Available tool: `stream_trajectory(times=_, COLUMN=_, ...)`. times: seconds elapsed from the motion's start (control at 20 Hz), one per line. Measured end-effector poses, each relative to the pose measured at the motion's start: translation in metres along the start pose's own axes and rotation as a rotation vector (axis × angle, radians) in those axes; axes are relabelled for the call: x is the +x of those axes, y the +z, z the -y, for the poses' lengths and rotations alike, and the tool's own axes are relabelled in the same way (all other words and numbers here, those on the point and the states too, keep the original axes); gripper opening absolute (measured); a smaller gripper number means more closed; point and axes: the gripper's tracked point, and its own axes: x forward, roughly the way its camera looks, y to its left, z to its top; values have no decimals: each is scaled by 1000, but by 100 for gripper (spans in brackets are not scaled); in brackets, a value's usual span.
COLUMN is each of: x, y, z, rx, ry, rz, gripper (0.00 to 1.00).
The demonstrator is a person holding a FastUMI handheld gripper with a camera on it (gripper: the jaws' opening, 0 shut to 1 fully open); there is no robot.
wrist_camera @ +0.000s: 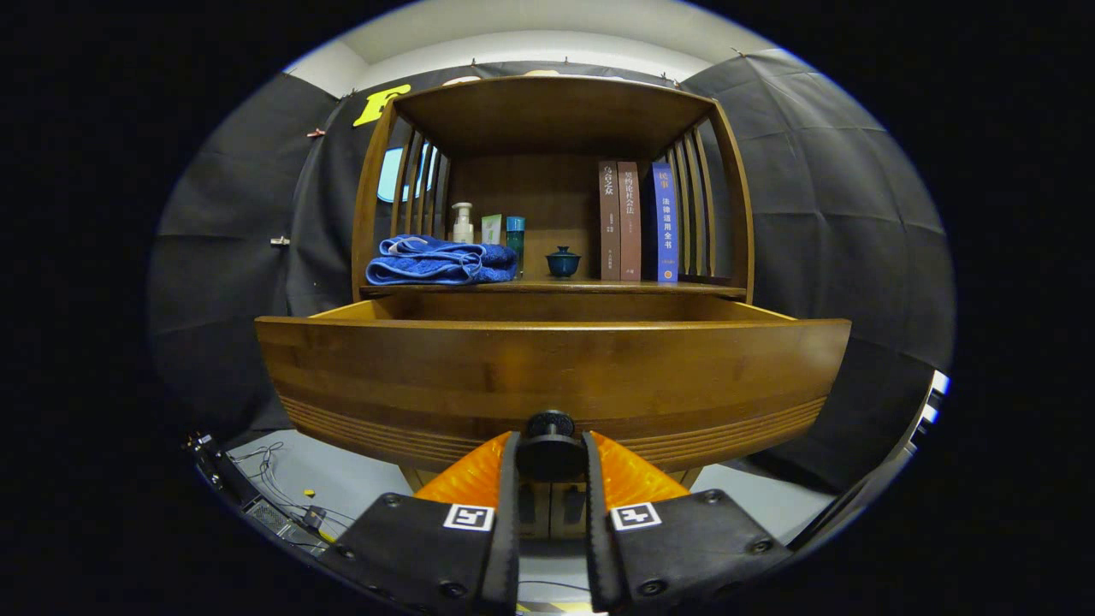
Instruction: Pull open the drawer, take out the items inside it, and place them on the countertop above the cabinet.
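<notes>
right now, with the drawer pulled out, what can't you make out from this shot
- Drawer contents: in the gripper view the tall front panel hides the inside, so what lies in it cannot be told.
- Knob: the gripper fingers close on both sides, covering its sides and stem.
- Small bottles and boxes behind the blue towel: too small to identify, lower parts hidden by the towel.
- Cabinet below the drawer: hidden by the drawer front and fingers.

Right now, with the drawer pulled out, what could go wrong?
1. The claw is shut on the knob; pulling further might draw the drawer out of the cabinet.
2. The drawer's inside is hidden behind its front, so reaching in would be blind.
3. The countertop already holds a towel, cup and books; placing items there may knock them.
</notes>
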Motion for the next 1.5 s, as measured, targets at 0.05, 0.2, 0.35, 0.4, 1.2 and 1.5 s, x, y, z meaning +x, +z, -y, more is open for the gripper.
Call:
stream_trajectory(times=0.05, x=1, y=0, z=-1, rx=7, ry=10, rz=-10, gripper=44)
stream_trajectory(times=0.2, x=-9, y=18, z=-5, rx=-5, ry=21, rz=12, gripper=70)
stream_trajectory(times=0.35, x=-21, y=37, z=-11, rx=-80, ry=25, rz=15, gripper=97)
stream_trajectory(times=0.4, x=-25, y=41, z=-13, rx=-97, ry=23, rz=-8, gripper=99)
stream_trajectory(times=1.2, x=76, y=115, z=8, rx=-22, ry=-26, rz=-523, gripper=99)
stream_trajectory(times=1.5, x=136, y=61, z=8, rx=-26, ry=-19, rz=-771, gripper=99)
